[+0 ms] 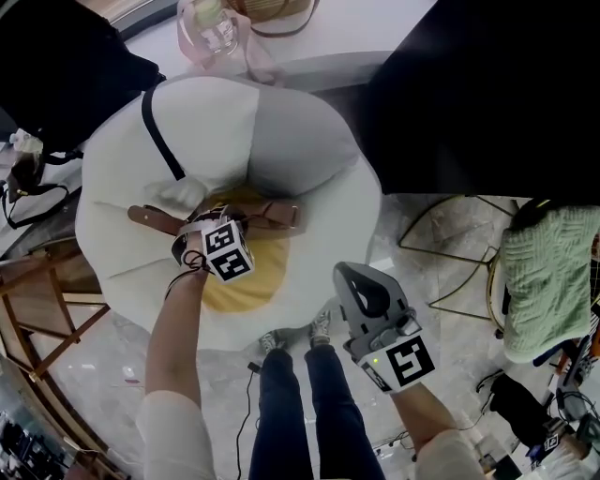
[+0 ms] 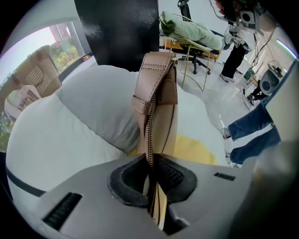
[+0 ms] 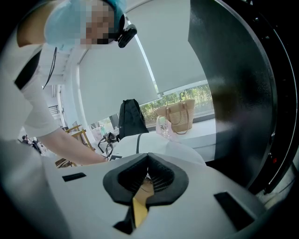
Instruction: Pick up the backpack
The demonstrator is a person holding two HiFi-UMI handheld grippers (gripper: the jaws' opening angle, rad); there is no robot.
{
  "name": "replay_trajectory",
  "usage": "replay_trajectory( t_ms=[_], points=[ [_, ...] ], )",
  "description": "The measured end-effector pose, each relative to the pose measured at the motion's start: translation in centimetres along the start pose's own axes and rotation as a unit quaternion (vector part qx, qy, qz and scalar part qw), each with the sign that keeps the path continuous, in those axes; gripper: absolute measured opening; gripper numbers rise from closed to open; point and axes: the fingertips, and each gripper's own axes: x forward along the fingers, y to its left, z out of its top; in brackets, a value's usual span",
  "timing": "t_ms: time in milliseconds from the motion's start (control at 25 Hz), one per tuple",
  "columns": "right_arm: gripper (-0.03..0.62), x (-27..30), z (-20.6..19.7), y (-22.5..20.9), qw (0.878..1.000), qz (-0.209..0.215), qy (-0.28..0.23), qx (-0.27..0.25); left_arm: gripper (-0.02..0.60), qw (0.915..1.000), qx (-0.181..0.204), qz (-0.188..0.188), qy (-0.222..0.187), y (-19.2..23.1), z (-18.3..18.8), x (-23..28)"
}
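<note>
Left tool [image 2: 150, 168] clamps the tan backpack [image 2: 156, 93] on the cushion [image 1: 309, 141]; right tool [image 3: 148, 168] closed, empty

In the head view, the left gripper's [image 1: 214, 236] jaws were hidden under its own marker cube, and most of the backpack [image 1: 281, 214] lay hidden beneath it. The far woven bag [image 1: 281, 9] was cut off by the top edge. The green cloth [image 1: 548, 272] at right ran off the frame.

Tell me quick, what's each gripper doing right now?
Left gripper: closed on the backpack, at its zippered edge.
Right gripper: closed, holding nothing.
</note>
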Motion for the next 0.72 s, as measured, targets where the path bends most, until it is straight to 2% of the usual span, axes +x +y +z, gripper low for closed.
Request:
replay_trajectory(
  t_ms=[400,720],
  points=[
    [0.020,-1.2,1.0,1.4,1.000,0.000,-0.015,-0.003,0.043,0.9995,-0.016,0.021,-0.018,-1.2,0.6,-2.7],
    [0.020,-2.1,4.4,4.0,0.999,0.010,-0.039,-0.008,0.043,0.9971,-0.046,0.020,-0.057,-1.8,2.6,-9.7]
  ],
)
